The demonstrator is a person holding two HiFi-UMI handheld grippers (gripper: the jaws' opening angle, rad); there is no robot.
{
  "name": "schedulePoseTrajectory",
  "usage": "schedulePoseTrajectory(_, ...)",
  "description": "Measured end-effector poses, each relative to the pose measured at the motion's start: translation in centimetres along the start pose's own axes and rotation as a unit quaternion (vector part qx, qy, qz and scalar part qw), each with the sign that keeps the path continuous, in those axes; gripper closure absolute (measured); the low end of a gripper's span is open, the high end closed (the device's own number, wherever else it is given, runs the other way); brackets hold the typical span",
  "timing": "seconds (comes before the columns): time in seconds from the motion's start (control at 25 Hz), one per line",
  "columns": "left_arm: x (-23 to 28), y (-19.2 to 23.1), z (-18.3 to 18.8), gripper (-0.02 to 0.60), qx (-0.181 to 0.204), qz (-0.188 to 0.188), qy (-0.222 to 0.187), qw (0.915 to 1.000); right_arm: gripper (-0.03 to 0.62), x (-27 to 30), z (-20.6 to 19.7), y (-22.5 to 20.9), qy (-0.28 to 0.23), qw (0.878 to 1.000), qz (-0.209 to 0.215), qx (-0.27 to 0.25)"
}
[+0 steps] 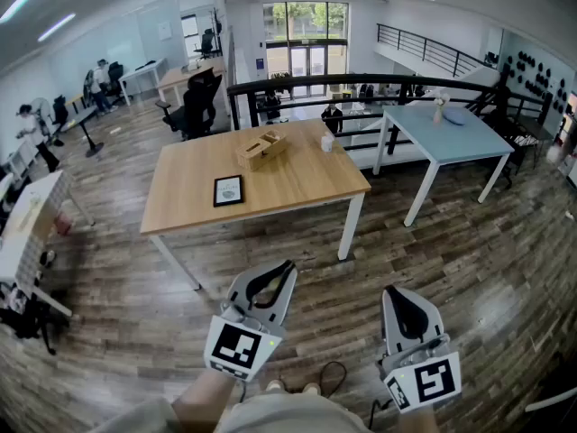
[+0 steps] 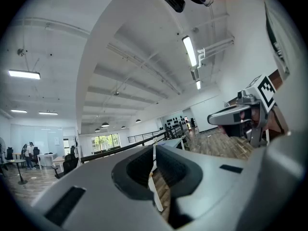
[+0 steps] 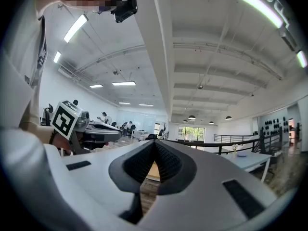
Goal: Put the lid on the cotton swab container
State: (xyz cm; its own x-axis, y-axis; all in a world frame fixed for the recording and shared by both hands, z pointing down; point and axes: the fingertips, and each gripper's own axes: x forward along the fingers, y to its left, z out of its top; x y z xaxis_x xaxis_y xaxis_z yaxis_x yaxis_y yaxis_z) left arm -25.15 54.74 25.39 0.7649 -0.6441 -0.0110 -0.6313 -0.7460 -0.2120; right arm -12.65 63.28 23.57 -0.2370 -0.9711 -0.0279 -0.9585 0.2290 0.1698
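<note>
A wooden table [image 1: 297, 183] stands ahead of me. On it are a small white pot [image 1: 327, 142] near the far right edge, an open wooden box [image 1: 261, 147] and a dark framed tablet [image 1: 228, 190]. I cannot make out a lid from here. Both grippers hang low over the floor, well short of the table. The left gripper [image 1: 288, 266] [image 2: 154, 147] is shut with nothing in it, and so is the right gripper [image 1: 389, 290] [image 3: 155, 143]. Each one also shows in the other's view: the right gripper [image 2: 240, 114] and the left gripper [image 3: 94, 129].
A pale blue table [image 1: 448, 129] stands to the right with a vase and a bowl on it. A black railing [image 1: 361, 84] runs behind both tables. Office chairs [image 1: 198, 102] are at the back left, a white desk [image 1: 27, 224] at the left edge, and a cable loop [image 1: 331, 377] by my feet.
</note>
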Motion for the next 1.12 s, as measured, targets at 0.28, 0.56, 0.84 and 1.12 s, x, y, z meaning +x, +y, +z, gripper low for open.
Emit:
schedulePoseTrajectory(0.28,-0.2,-0.6,0.4,0.546,0.002,0.001,0.002,1.0,0.568,-0.5,0.7,-0.4,-0.025,0.999,-0.001,0.025)
schedulePoseTrajectory(0.56,0.7,-1.6,0.1,0.546,0.007,-0.003,0.008,0.9999,0.568,-0.9,-0.5,-1.6,-0.01,1.0,0.004,0.023)
schedulePoseTrajectory(0.84,0.8,-3.2,-0.6,0.546,0.013,-0.007,0.015,0.9998,0.568,-1.8,-2.5,-2.6,0.001,0.998,0.013,0.054)
schedulePoseTrajectory(1.12,2.2,-3.2,-2.0,0.546,0.008,-0.002,0.029,0.9996,0.568,-2.0,-3.9,-4.3,0.014,0.998,0.005,0.067)
